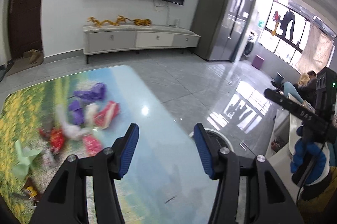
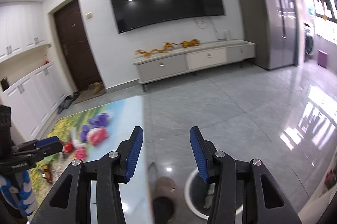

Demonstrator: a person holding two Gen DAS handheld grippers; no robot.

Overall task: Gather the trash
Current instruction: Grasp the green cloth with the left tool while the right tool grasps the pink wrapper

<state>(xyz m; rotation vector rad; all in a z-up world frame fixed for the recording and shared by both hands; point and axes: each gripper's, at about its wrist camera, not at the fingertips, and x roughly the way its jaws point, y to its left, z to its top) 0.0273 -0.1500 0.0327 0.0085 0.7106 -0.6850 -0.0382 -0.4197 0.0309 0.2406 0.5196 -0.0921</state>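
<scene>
Your left tongs [image 1: 166, 134] and right tongs [image 2: 166, 138] stand partly open, gripping nothing. Crumpled red, purple and white wrappers [image 1: 88, 116] lie at left-centre on the glossy landscape-printed desk [image 1: 160, 161]; the white round bin [image 2: 194, 194] sits lower right, on the floor.

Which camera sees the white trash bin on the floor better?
The right wrist view. The white trash bin sits on the floor beside the table, showing its round rim and inside, partly behind the right gripper. The left wrist view catches only a sliver of its rim behind a finger.
</scene>
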